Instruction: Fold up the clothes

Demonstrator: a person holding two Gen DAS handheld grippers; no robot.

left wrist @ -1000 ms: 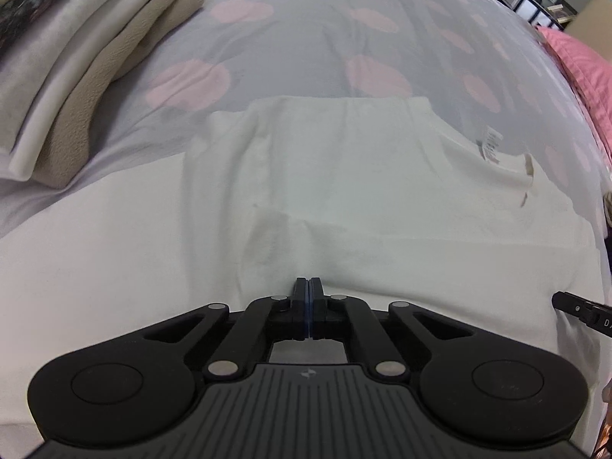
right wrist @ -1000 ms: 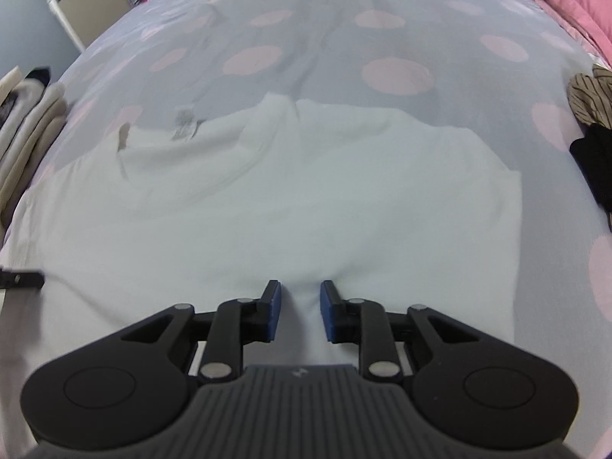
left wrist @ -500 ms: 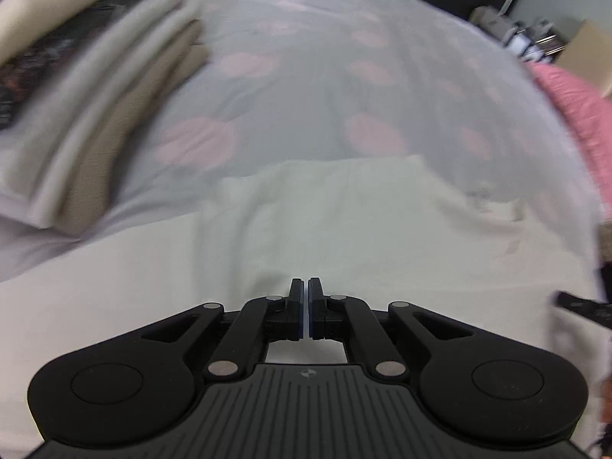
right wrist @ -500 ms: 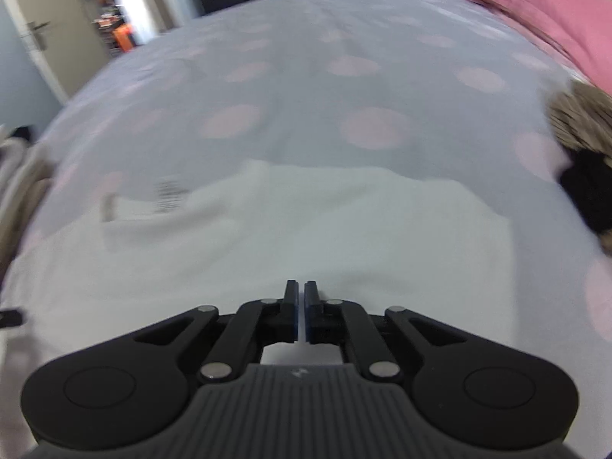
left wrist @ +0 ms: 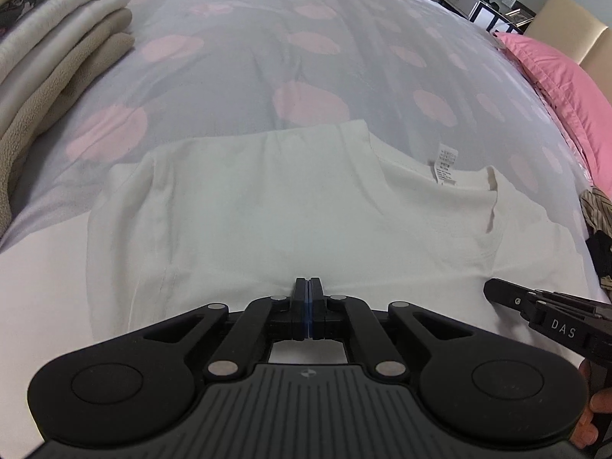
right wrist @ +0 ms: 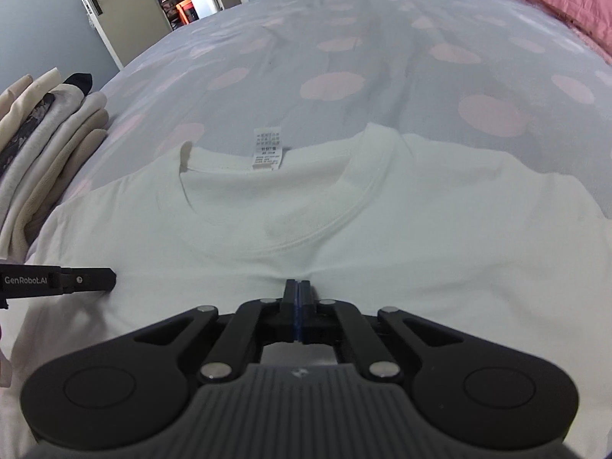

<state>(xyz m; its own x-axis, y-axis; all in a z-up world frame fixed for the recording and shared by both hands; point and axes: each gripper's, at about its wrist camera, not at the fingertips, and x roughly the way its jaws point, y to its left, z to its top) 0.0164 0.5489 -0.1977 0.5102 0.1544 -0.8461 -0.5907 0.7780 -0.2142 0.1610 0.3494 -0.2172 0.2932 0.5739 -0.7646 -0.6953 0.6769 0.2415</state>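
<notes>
The bed (left wrist: pixel 248 57) is working as the folding surface, so the white t-shirt (left wrist: pixel 267 210) is lying flat across it, collar at 12 o'clock in the right view. Finished folded stack (right wrist: pixel 42 130) is sitting at 9 o'clock, out of the way. Both the left gripper (left wrist: pixel 308 287) and right gripper (right wrist: pixel 295 287) are pinching the shirt's fabric with jaws together, probably so 2 grips are lifting it evenly for the fold.

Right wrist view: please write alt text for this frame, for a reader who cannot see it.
The right gripper is shut on a white T-shirt lying flat on a grey bedspread with pink dots, pinching it just below the collar. The left gripper reaches in from the left, near folded clothes.
</notes>
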